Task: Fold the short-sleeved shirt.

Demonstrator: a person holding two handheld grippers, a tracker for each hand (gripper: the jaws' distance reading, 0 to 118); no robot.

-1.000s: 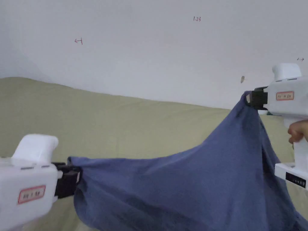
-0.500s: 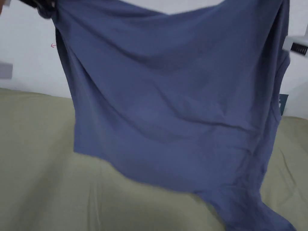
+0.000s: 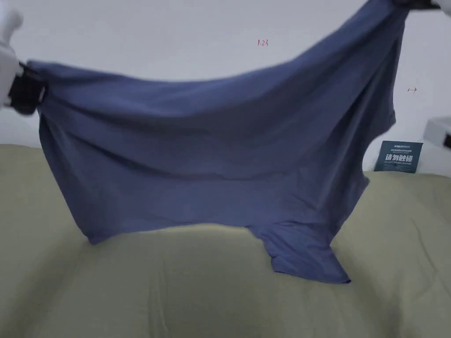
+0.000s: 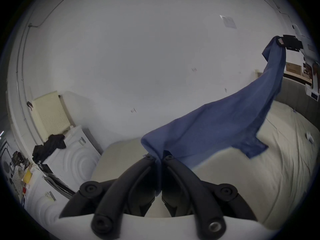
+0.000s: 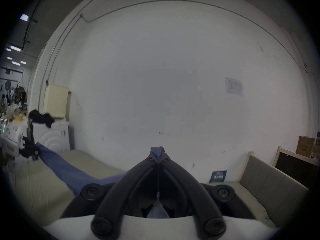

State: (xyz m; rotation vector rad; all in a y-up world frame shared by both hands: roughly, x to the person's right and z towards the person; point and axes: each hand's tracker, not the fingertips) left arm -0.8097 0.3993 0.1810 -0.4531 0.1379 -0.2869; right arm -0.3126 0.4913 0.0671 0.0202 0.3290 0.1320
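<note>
Behind the held-up shirt, a dark sign leans on the wall.

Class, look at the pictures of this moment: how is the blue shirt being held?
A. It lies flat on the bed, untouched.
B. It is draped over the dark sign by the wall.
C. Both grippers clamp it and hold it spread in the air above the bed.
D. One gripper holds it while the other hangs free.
C: the left gripper and the right gripper each pinch the shirt, which hangs spread above the bed.
</note>
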